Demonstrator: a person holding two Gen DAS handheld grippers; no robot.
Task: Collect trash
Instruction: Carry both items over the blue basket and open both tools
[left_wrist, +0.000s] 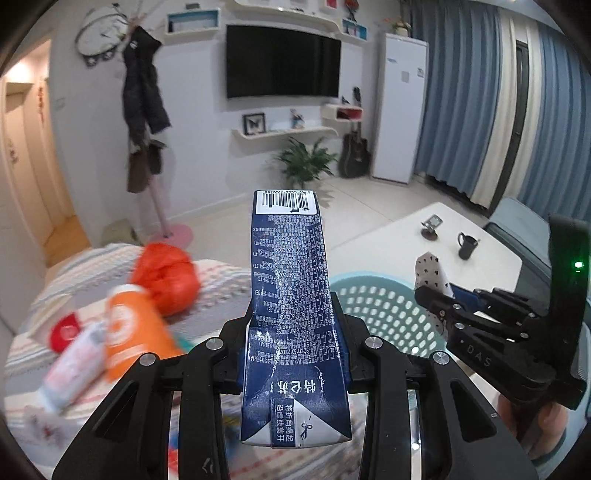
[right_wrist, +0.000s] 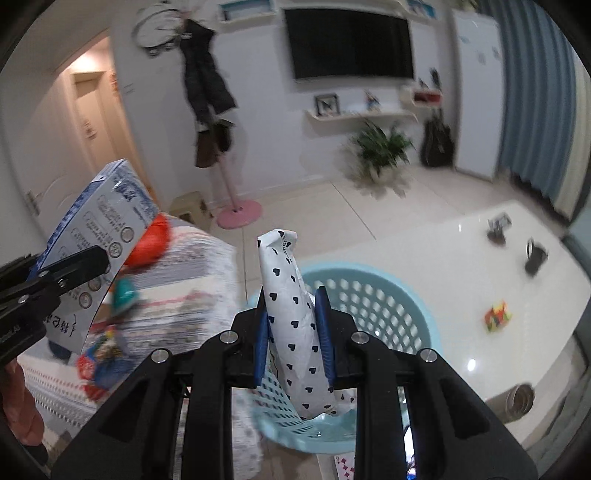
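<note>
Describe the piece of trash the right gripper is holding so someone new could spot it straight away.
Find the light blue perforated basket beside the white table. Just above its near rim, the right gripper clamps a crumpled white wrapper. Its small black hearts set it apart from the dark blue carton in the left gripper.

White wall ahead of the gripper carries a dark television (left_wrist: 282, 61), floating shelves (left_wrist: 282, 132) below it. Coat rack (left_wrist: 142, 110) with dark jacket stands to the left on a pink base. Potted fern (left_wrist: 306, 160), guitar (left_wrist: 354, 153) and white fridge (left_wrist: 400, 107) to the right; blue-and-white curtains (left_wrist: 480, 103) beyond. Pale tiled floor (left_wrist: 354, 206). Lit doorway (right_wrist: 88, 110) far left.
</note>
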